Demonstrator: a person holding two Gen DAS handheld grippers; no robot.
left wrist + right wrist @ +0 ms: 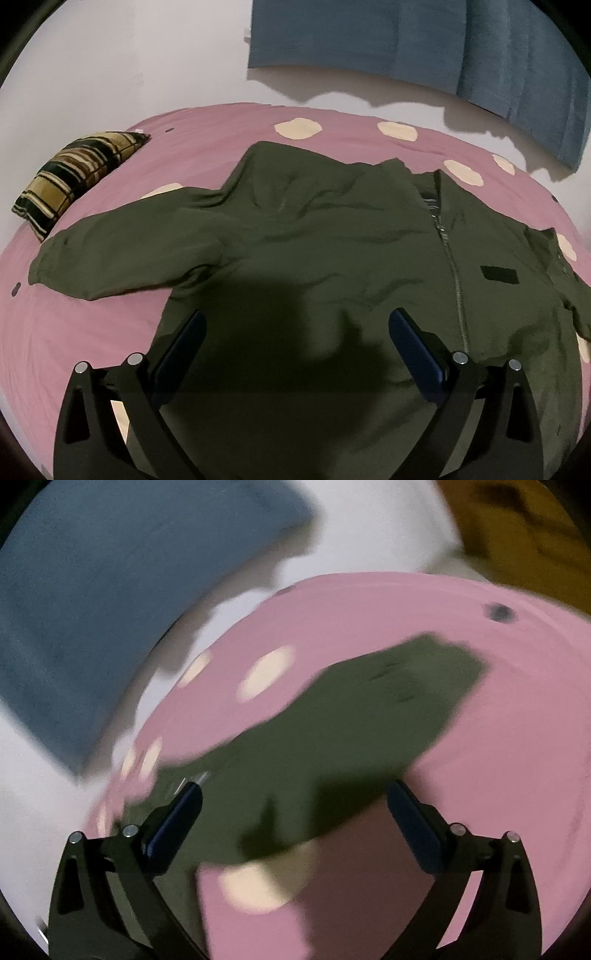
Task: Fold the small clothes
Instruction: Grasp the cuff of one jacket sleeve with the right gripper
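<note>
An olive-green zip jacket [314, 236] lies spread flat on a pink sheet with cream dots [110, 325]. Its zipper [448, 251] runs down the right side, and one sleeve [110, 254] stretches out to the left. My left gripper [295, 325] hovers over the jacket's lower body with its jaws wide open and nothing between them. The right wrist view is motion-blurred. There the other sleeve [369, 716] lies across the pink sheet [498, 775]. My right gripper [295, 794] is open above the sleeve's near end, gripping nothing.
A striped brown and black cushion [74, 177] rests at the sheet's far left edge. Blue curtains [424, 48] hang on the white wall behind. A yellow-brown cloth [528, 535] shows blurred at the far right beyond the bed.
</note>
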